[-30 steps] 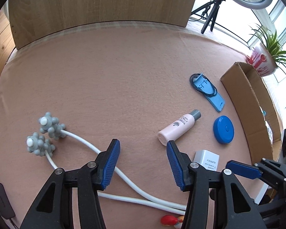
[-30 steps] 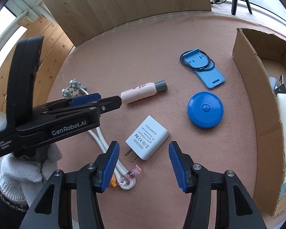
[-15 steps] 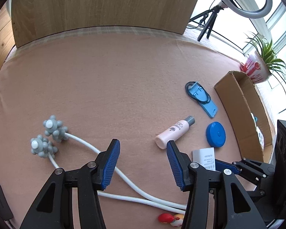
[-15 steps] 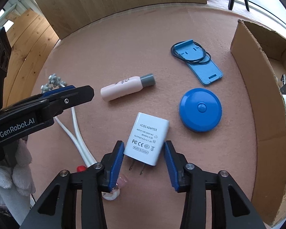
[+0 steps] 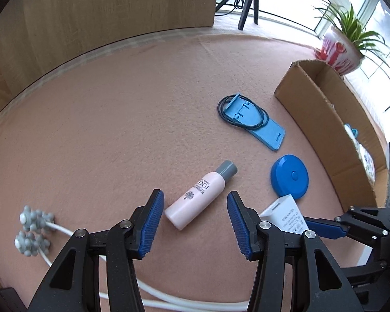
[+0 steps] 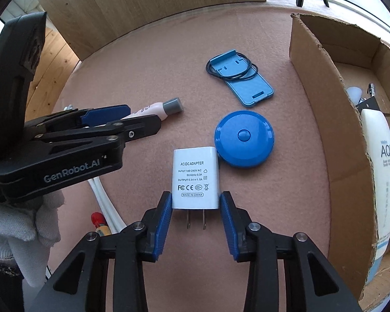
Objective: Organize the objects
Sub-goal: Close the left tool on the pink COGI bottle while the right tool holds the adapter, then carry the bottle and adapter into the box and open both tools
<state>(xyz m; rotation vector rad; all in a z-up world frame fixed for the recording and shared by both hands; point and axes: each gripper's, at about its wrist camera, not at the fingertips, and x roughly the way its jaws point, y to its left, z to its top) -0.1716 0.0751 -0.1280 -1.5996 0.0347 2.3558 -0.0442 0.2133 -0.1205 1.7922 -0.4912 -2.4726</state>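
**Adapter clamped, bottle between parted pads**

The right tool (image 6: pixel 195 213) grips the white adapter (image 6: pixel 195 179) (prongs toward the camera) on the tabletop (image 6: pixel 143 65). Beyond the adapter lies a blue disc (image 6: pixel 244 137). The left tool (image 5: pixel 195 223) is spread, straddling the pink bottle (image 5: pixel 200 197), left of the adapter.

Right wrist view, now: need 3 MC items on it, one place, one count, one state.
1. Where is the black cable loop?
A. in the cardboard box
B. on the blue phone stand
C. under the pink bottle

2. How many blue objects lie loose on the mat?
A. one
B. two
C. four

3. How does the right claw stand at the white AC/DC adapter?
A. pads at its two sides
B. open, far above it
C. shut beside it

Key: 1 B, the loop rests on the blue phone stand. 2 B, the stand and the round blue tape measure. 3 A, the right claw flanks the white AC/DC adapter at the plug end.
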